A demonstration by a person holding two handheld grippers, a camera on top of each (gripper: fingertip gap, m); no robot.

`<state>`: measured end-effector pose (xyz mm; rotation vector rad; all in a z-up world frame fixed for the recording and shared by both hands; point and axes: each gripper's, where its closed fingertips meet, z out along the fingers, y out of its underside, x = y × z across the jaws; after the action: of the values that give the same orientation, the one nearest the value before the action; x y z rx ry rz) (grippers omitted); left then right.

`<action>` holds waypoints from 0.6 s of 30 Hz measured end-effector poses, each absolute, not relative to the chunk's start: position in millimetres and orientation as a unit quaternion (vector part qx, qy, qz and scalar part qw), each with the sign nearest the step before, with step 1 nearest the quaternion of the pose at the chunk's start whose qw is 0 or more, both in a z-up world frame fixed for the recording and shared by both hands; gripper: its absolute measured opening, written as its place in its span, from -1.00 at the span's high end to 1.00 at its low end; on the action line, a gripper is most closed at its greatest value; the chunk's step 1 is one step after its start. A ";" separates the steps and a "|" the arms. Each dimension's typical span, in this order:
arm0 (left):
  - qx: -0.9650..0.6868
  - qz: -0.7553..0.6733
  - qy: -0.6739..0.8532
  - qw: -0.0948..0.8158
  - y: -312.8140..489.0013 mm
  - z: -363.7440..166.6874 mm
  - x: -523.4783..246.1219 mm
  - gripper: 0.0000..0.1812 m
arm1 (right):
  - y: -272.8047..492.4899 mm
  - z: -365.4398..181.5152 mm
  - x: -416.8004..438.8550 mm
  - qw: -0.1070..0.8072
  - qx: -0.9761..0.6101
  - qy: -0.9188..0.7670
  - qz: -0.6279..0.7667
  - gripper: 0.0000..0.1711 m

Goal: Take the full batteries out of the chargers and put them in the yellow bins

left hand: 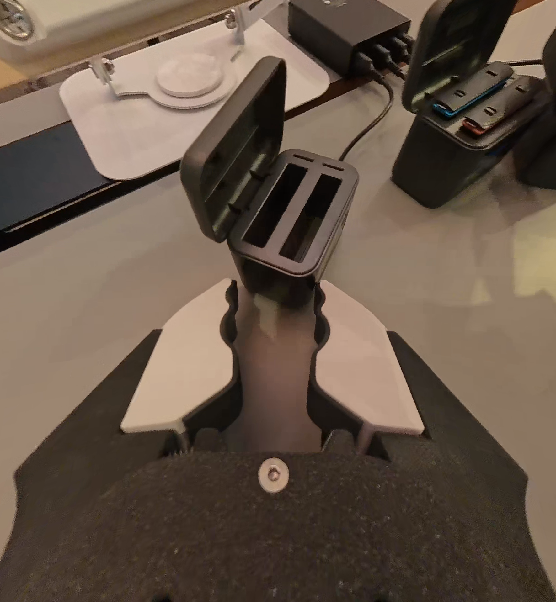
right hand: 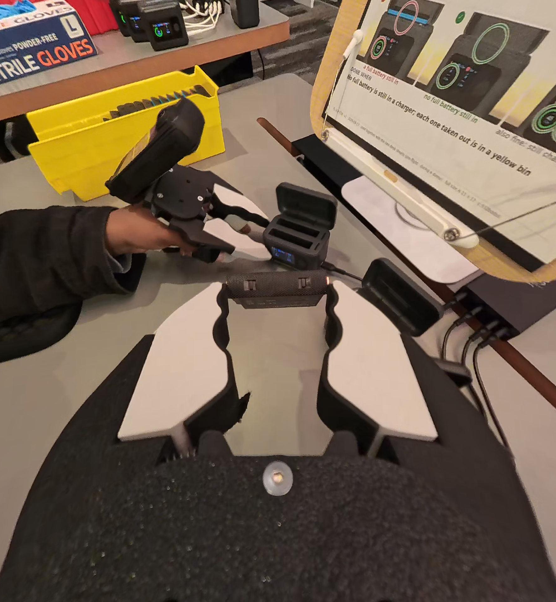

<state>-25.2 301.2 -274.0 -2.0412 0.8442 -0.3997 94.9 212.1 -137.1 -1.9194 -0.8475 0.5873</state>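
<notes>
My left gripper [left hand: 275, 288] is closed around the lower body of a black charger [left hand: 289, 215] standing on the grey table. Its lid is open and both slots are empty. The right wrist view shows the same charger [right hand: 298, 234] with its screen lit and my left gripper [right hand: 250, 228] against its side. My right gripper [right hand: 275, 293] is shut on a black battery [right hand: 275, 286], held crosswise between the fingertips above the table. A second open charger [left hand: 459, 146] at the right holds batteries with blue and red ends. The yellow bin [right hand: 84, 163] stands at the back left with several batteries in a row.
A black power hub [left hand: 345, 29] with plugged cables sits behind the chargers. A standing instruction sheet on a white base [right hand: 433, 97] is at the right. A glove box [right hand: 32, 49] and more chargers [right hand: 166, 29] are on a farther table. A person's sleeve [right hand: 42, 254] lies at the left. About 20 cm separates my left fingertips from my right.
</notes>
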 end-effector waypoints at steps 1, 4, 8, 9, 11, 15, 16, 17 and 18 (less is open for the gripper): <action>-0.822 -0.153 0.333 0.437 304.0 -273.8 -27.8 0.52 | 207.9 -136.4 98.1 0.464 -0.781 -0.343 0.239 0.33; -0.828 -0.129 0.311 0.448 312.4 -272.9 -36.9 0.56 | 197.7 -132.4 108.0 0.476 -0.779 -0.336 0.233 0.33; -0.825 -0.114 0.299 0.465 313.7 -265.4 -43.9 0.54 | 185.1 -123.1 123.2 0.495 -0.775 -0.318 0.230 0.33; -0.822 -0.114 0.298 0.472 312.7 -261.6 -44.7 0.54 | 182.1 -119.7 129.1 0.502 -0.775 -0.312 0.226 0.33; -0.811 -0.121 0.297 0.488 308.7 -251.7 -43.8 0.56 | 176.0 -112.1 144.0 0.512 -0.775 -0.299 0.217 0.33; -0.797 -0.129 0.307 0.503 299.6 -242.2 -40.1 0.57 | 165.4 -98.9 191.4 0.520 -0.792 -0.269 0.174 0.33; -0.795 -0.131 0.310 0.505 297.3 -241.3 -39.0 0.57 | 163.8 -96.0 208.9 0.520 -0.799 -0.257 0.155 0.33; -0.793 -0.133 0.312 0.507 295.3 -240.1 -38.1 0.57 | 162.6 -93.0 229.1 0.520 -0.808 -0.241 0.135 0.33; -0.790 -0.134 0.314 0.509 293.6 -238.4 -37.3 0.57 | 161.9 -90.6 251.9 0.518 -0.819 -0.220 0.113 0.33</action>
<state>-37.3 293.6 -238.4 -1.9025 0.7564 -0.3225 251.9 161.9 -90.6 -1.9654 -0.5278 0.2703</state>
